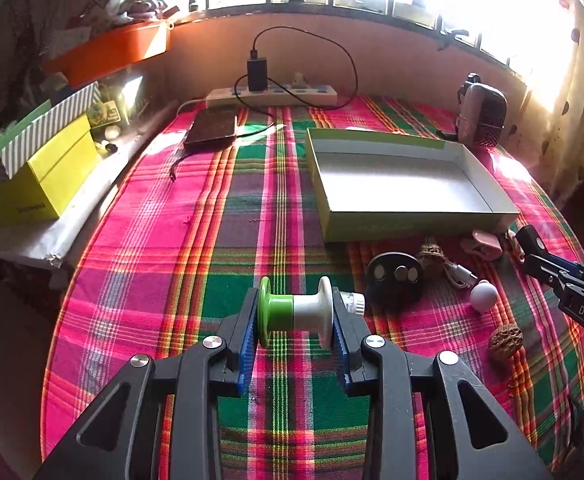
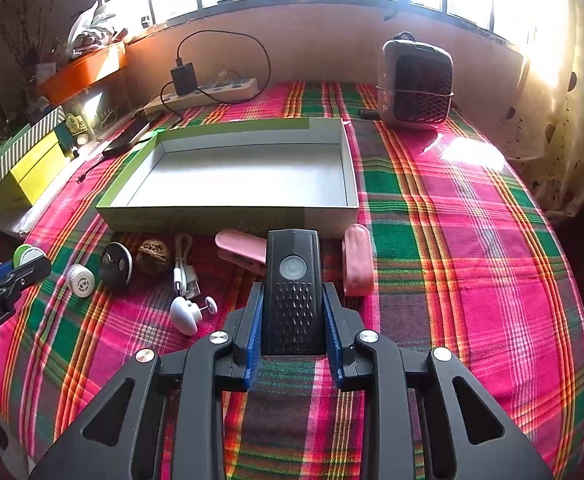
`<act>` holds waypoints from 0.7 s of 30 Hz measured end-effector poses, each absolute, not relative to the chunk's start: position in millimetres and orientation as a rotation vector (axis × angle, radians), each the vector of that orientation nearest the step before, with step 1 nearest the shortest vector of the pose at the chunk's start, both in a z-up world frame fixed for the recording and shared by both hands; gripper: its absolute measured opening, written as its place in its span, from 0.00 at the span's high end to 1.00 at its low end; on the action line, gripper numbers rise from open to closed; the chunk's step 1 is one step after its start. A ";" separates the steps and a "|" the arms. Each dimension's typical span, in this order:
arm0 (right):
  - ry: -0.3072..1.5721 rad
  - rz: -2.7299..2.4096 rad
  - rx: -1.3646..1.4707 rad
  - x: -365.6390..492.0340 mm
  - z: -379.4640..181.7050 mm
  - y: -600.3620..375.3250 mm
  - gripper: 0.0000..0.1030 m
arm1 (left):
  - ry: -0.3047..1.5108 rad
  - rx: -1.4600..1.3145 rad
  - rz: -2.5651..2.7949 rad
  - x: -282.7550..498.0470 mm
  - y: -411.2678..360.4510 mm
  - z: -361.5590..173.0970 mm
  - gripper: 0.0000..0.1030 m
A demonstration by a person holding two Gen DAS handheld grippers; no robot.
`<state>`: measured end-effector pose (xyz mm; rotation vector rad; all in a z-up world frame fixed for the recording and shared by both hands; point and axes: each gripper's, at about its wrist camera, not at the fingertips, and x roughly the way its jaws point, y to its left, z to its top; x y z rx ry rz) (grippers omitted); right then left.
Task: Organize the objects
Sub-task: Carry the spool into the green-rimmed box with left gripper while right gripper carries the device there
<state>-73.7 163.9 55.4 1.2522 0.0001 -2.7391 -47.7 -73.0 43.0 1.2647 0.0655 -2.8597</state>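
Observation:
My left gripper (image 1: 296, 316) is shut on a green and white spool (image 1: 296, 311), gripped end to end and lifted off the plaid cloth. My right gripper (image 2: 292, 316) is shut on a black device with a round power button (image 2: 292, 292). An empty shallow cardboard box (image 1: 468, 168) (image 2: 352, 184) lies beyond both. In front of it sit a black disc (image 2: 116, 265), walnuts (image 2: 153, 257) (image 1: 504, 342), a white cable (image 2: 185, 276), a white cap (image 2: 80, 280), a white knob (image 2: 185, 314) and pink clips (image 2: 358, 260). The left gripper (image 2: 27, 270) shows at the right view's left edge.
A power strip (image 1: 271, 96) with a black charger stands at the back wall, a dark phone (image 1: 211, 128) beside it. A small heater (image 2: 416, 84) stands at the back right. Yellow and striped boxes (image 1: 43, 176) are stacked on the left ledge.

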 end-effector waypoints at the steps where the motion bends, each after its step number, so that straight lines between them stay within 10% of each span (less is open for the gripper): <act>1: -0.001 -2.739 1.245 -74.8 57.9 163.3 0.73 | 0.063 1.262 -2.872 -49.9 -71.4 45.9 0.71; 21: 0.010 -2.711 1.188 -131.5 88.1 144.7 0.73 | 0.076 1.297 -2.995 -131.3 -43.1 65.5 0.71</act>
